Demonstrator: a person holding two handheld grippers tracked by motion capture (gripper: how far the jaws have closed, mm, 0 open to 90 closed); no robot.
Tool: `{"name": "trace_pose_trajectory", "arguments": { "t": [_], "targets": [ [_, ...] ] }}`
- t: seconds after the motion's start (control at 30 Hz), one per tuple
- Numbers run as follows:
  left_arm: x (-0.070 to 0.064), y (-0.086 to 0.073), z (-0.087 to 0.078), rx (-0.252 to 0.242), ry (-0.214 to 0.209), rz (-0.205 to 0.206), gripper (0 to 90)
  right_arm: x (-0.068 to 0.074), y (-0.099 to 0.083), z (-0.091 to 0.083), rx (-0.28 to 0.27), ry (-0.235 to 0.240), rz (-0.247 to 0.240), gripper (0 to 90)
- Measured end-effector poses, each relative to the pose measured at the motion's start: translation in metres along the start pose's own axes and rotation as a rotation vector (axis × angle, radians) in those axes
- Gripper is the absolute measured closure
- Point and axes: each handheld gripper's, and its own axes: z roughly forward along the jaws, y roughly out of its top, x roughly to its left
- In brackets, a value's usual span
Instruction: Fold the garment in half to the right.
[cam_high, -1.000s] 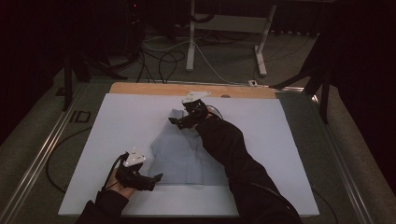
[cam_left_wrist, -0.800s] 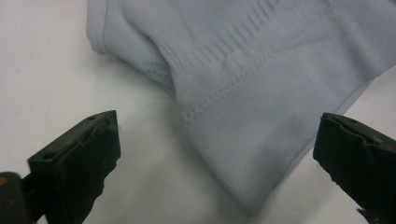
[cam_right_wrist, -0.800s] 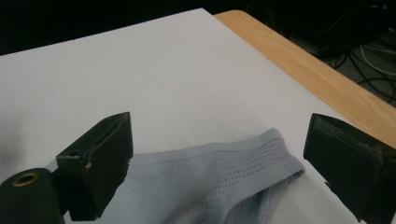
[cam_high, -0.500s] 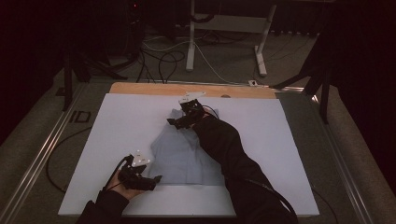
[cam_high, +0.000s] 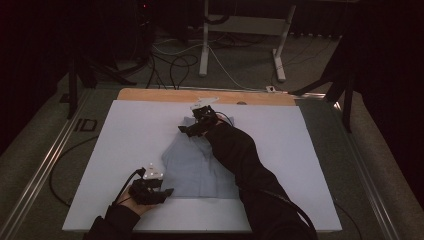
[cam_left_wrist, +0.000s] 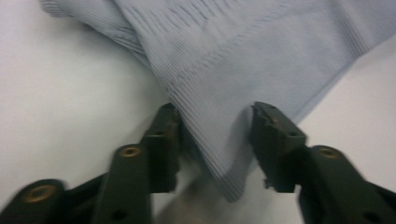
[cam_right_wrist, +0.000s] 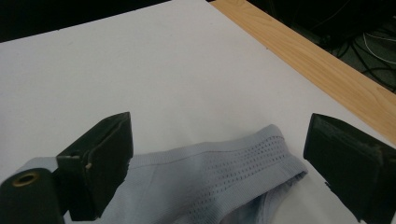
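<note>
Both grippers worked a pale blue shirt (cam_high: 200, 165) lying flat on the white table (cam_high: 125, 130). At the near left corner of the cloth, the left gripper (cam_high: 159, 192) stood with its jaws parted around the hem corner, the fabric between them but not pinched. At the far end, the right gripper (cam_high: 192, 129) hung with its jaws wide apart over the ribbed collar (cam_right_wrist: 224, 154), holding nothing.

By my judgement, the step in hand was taking hold of the garment at two ends, for folding or straightening it. The next move would call for each gripper to close on its edge: the left on the hem corner, the right lower onto the collar band, catching enough layers to lift cleanly.

A dark sleeve (cam_high: 245, 165) crossed the shirt in the high view and hid much of its right side. Whether the shirt was already partly folded was hard to make out in the dim light.
</note>
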Motion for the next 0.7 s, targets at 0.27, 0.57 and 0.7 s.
{"name": "trace_pose_trajectory", "arguments": {
  "t": [0.27, 0.57, 0.7],
  "targets": [
    [-0.01, 0.0, 0.001, 0.008, -0.014, 0.048, 72.8, -0.001, 0.004, 0.0, -0.006, 0.002, 0.006, 8.4],
    [-0.012, 0.005, 0.001, 0.019, -0.008, 0.08, 86.2, -0.001, 0.012, 0.006, -0.003, 0.002, -0.008, 8.4],
    [-0.014, 0.008, -0.003, 0.005, -0.006, 0.085, 86.7, -0.002, 0.014, 0.01, 0.009, -0.003, -0.014, 8.8]
  ]
}}
